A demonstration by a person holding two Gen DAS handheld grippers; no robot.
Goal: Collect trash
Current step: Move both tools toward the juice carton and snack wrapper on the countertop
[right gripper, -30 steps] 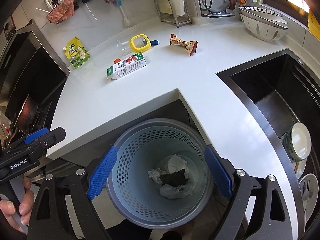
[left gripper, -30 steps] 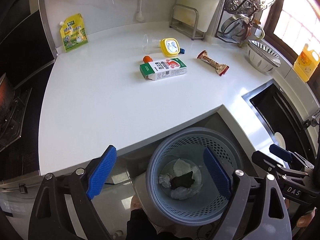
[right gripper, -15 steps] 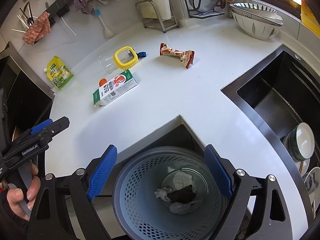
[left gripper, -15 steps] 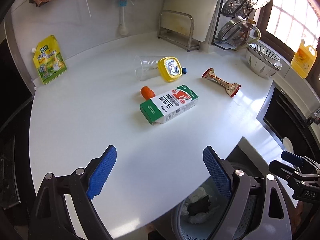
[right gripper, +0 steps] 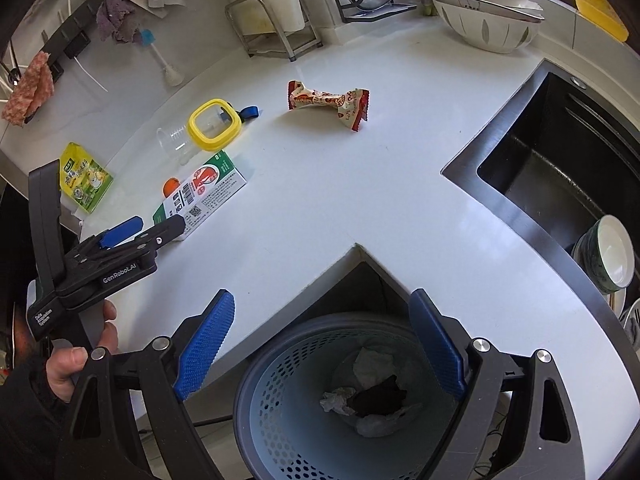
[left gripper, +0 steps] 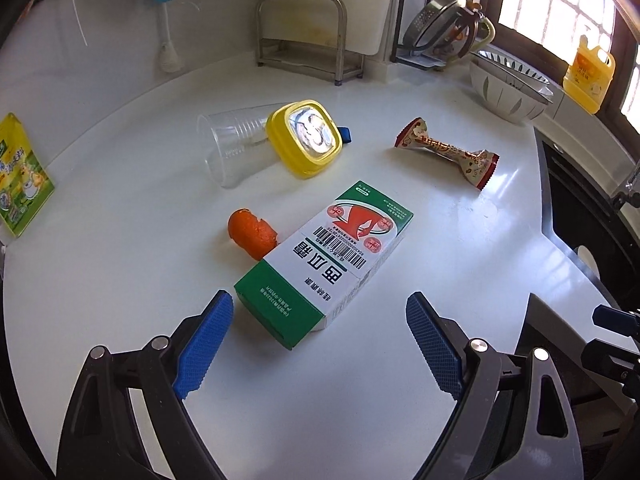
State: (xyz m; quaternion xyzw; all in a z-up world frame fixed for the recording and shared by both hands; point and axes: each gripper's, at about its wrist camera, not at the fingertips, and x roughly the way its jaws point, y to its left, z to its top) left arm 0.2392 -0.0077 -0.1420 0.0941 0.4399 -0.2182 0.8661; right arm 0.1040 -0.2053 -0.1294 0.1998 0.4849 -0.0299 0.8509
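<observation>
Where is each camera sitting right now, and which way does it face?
Left wrist: on the left gripper, tilted down over the white counter at the green-and-white carton; only its own open blue fingers show.
Right wrist: on the right gripper, angled down over the counter's edge above the trash basket; its open fingers, the left gripper and the hand holding that one show.
Shared: carton, candy wrapper, yellow lid, clear cup, orange peel.

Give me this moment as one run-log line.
left tongs: open, at green-and-white carton, not touching | right tongs: open, empty, above trash basket | candy wrapper, plastic cup: on counter
</observation>
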